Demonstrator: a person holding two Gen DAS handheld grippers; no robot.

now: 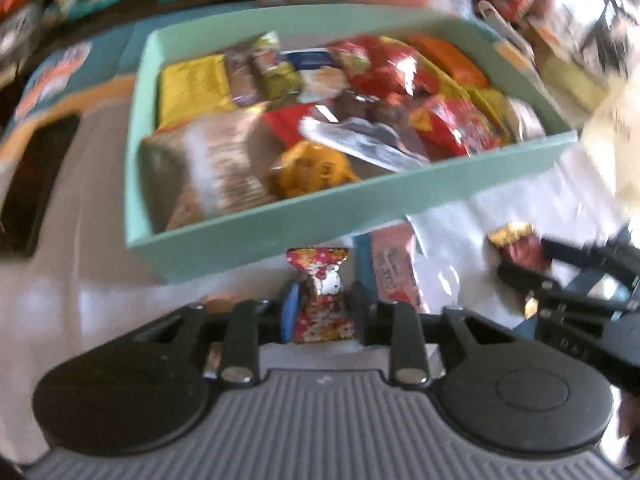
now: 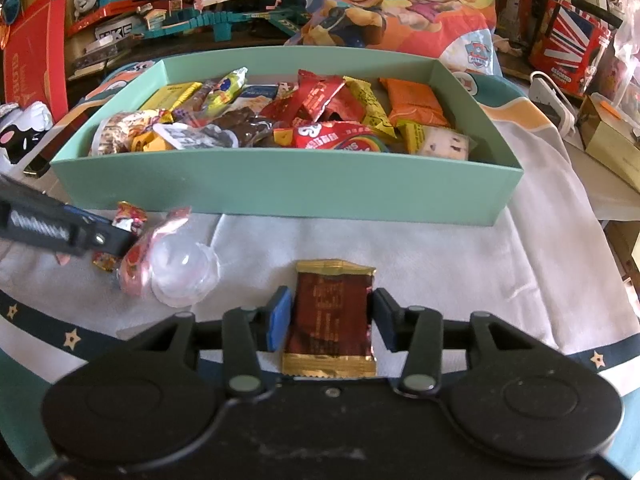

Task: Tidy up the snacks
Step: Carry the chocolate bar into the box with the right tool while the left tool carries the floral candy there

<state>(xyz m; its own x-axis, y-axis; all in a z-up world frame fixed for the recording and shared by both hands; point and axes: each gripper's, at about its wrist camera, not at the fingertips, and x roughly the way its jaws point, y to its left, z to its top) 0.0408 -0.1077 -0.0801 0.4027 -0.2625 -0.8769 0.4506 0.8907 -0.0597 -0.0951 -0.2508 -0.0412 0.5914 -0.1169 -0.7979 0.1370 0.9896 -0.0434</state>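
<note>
A mint green box (image 1: 344, 210) (image 2: 280, 184) full of mixed snack packets sits on a white cloth. My left gripper (image 1: 322, 306) is shut on a small red floral-wrapped candy (image 1: 320, 284), held just in front of the box's near wall; it also shows at the left of the right wrist view (image 2: 128, 216). My right gripper (image 2: 330, 318) is shut on a dark red packet with gold ends (image 2: 330, 316), held above the cloth in front of the box. That gripper and packet (image 1: 516, 242) show at the right of the left wrist view.
A pink packet (image 1: 394, 270) and a clear plastic dome piece (image 2: 180, 274) with a pink wrapper lie on the cloth before the box. A phone (image 1: 36, 184) lies left of the box. Toys, a cartoon-print bag (image 2: 400, 4) and boxes crowd behind and right.
</note>
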